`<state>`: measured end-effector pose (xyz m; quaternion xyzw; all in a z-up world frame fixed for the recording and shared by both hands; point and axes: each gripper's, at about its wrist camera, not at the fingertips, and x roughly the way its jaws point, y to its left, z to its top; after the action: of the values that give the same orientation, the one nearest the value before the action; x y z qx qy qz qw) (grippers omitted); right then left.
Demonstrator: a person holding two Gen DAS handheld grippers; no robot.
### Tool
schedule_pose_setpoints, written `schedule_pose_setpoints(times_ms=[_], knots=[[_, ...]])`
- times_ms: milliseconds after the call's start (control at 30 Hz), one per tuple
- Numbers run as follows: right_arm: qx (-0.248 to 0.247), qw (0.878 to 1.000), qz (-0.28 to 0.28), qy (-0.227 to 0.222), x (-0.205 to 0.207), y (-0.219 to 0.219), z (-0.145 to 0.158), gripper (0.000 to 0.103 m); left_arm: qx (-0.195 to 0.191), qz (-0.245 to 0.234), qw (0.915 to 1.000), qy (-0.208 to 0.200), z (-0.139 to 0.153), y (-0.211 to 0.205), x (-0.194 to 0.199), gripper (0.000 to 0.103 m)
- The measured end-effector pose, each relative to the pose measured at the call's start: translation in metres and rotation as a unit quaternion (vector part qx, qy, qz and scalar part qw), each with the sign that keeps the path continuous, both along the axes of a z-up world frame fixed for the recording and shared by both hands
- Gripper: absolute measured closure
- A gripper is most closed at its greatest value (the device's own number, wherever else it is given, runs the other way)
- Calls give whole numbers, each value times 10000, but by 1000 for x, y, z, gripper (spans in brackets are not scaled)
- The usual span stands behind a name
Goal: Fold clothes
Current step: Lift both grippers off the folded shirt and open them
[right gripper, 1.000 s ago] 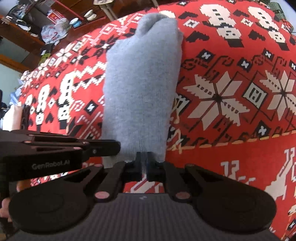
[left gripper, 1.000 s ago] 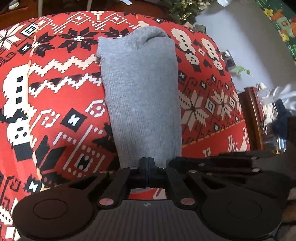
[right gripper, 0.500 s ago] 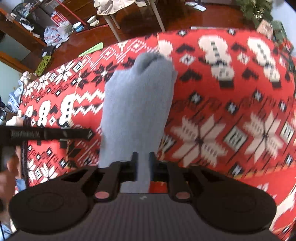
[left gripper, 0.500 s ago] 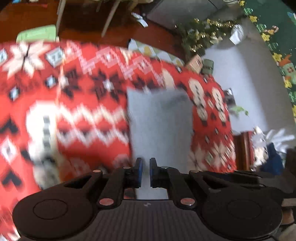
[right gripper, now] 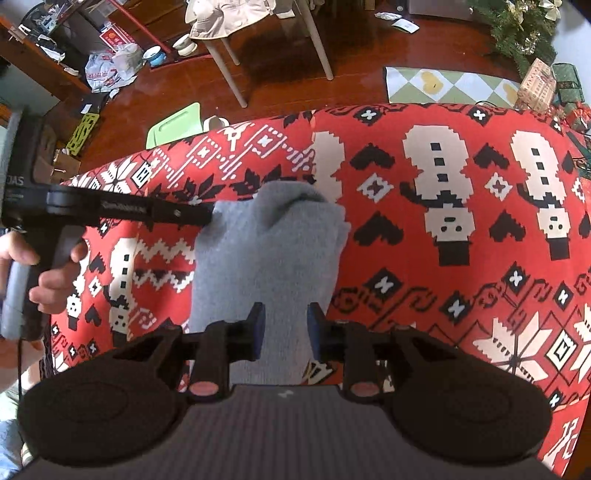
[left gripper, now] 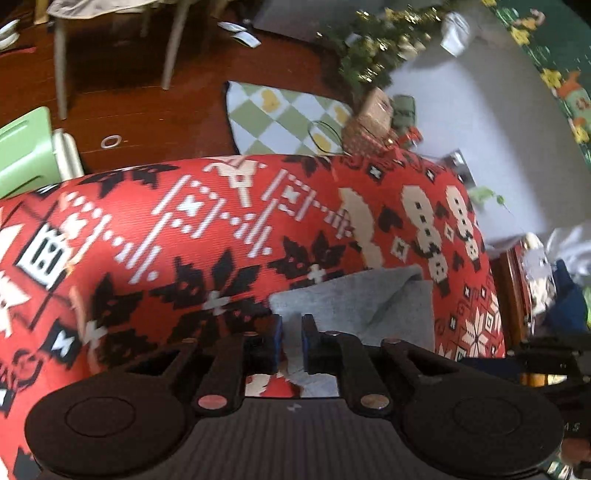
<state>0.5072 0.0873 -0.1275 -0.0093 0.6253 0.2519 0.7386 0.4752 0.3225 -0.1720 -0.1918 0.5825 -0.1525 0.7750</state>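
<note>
Underneath: red patterned cloth [right gripper: 424, 258], wood floor [right gripper: 280, 74] beyond.

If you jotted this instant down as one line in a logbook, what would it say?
left gripper: opening, nothing gripped | right gripper: open above grey sock | sock: flat on red patterned cloth

A dark wooden floor [right gripper: 288, 74] holds a checked mat [right gripper: 447, 85], pale chair legs [right gripper: 229, 66] and a tinselled tree [right gripper: 517, 26].
</note>
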Motion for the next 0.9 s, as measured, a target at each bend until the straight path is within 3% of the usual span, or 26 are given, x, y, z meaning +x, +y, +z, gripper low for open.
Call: schedule_pose_setpoints(times_ms=[100, 233, 300, 333, 500, 633, 767, 900], knots=[[1, 10000, -49, 34, 3, 2, -1, 76, 232, -139, 9996, -36, -2, -6, 2, 82], [51, 9999, -103, 53, 4, 3, -1, 76, 219, -64, 9997, -56, -4, -7, 8, 79], [77, 9999, -128, 69, 4, 3, -1, 76, 325, -96, 9993, -125, -3, -11, 9, 88], [84, 9998, -145, 77, 3, 3, -1, 76, 421, -132, 9988, -202, -1, -13, 8, 99], [140, 9995, -253, 110, 2, 2, -1, 76, 830, -311, 9939, -652, 14, -24, -4, 99], [251, 9987, -419, 150, 1, -3, 2, 76, 859, -224, 9916, -945, 39, -29, -22, 99], [406, 9971, -622, 177, 1, -8, 5, 76, 1088, -425, 9834, -1390, 64, -47, -48, 100], [748, 9926, -907, 313, 3, -13, 7, 76, 1424, -957, 9693, -1760, 72, -73, -77, 100]])
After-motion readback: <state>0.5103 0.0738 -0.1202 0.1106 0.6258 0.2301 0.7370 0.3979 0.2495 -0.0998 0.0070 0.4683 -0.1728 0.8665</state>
